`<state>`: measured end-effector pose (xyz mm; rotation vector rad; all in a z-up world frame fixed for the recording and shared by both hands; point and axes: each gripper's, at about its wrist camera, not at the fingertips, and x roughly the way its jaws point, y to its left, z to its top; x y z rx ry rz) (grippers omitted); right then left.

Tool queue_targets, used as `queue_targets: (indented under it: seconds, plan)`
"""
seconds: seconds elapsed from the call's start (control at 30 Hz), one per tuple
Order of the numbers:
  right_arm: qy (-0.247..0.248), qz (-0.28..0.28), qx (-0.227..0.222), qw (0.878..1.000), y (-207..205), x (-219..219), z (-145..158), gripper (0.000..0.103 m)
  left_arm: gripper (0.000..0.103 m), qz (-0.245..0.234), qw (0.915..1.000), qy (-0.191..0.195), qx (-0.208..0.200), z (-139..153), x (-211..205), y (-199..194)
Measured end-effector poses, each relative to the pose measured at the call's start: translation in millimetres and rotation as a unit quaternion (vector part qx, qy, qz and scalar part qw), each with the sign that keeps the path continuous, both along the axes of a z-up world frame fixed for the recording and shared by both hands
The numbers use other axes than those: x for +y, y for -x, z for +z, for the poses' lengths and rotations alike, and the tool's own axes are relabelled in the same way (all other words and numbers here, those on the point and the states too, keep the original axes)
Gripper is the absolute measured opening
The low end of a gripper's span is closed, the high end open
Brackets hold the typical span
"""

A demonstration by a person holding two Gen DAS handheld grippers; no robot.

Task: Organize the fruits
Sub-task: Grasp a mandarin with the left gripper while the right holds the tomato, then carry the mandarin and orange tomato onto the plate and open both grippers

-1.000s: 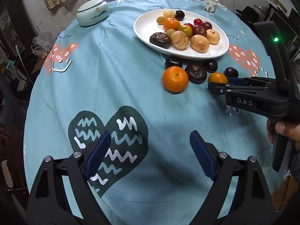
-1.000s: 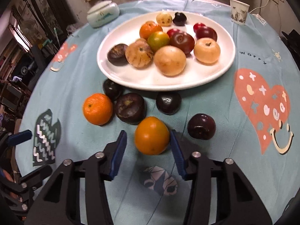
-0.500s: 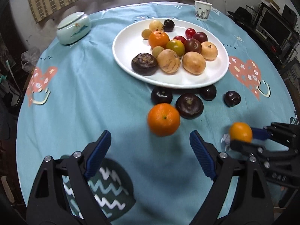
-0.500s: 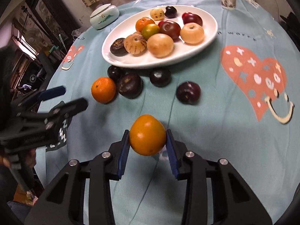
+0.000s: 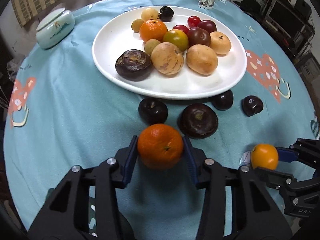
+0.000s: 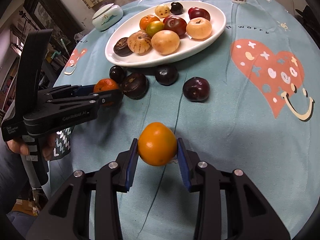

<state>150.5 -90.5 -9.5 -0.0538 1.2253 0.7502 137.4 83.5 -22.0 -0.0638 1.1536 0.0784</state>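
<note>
Now both tools are clamped, the left tool (image 5: 160, 152) just closed on the tangerine (image 5: 160, 146), the right tool (image 6: 157, 150) on the orange fruit (image 6: 157, 144); the plate (image 5: 112, 40) lies ahead, toward the worktop's far edge.

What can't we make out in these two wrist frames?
- Left wrist view: dark plum, its far side hidden under the white plate rim.
- Right wrist view: mandarin, lower half covered by the left gripper fingers.
- Both views: whether the orange fruit in the right gripper is lifted off the tablecloth; no gap visible.
</note>
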Motion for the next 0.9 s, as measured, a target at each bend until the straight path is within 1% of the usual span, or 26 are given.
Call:
queue_targets:
  seconds: [0.07,0.2,0.37,0.6,0.9]
  plan:
    - [-0.001,0.001,0.001,1.0,3,0,0,0.038,0.044,-0.004,1.0,0.002,0.0,4,-3,5]
    - [-0.001,0.009,0.003,1.0,10,2,1,0.038,0.044,-0.011,0.9999,-0.011,-0.005,18,-16,21]
    - [0.001,0.033,0.004,0.999,30,8,1,0.038,0.044,-0.021,0.9997,-0.009,-0.013,35,-33,45]
    - [0.002,0.059,0.0,0.998,54,11,4,0.038,0.044,-0.025,0.9994,-0.02,-0.011,41,-45,66]
    - [0.001,0.071,-0.005,0.997,66,11,7,0.038,0.045,-0.017,0.9995,-0.025,-0.01,45,-47,80]
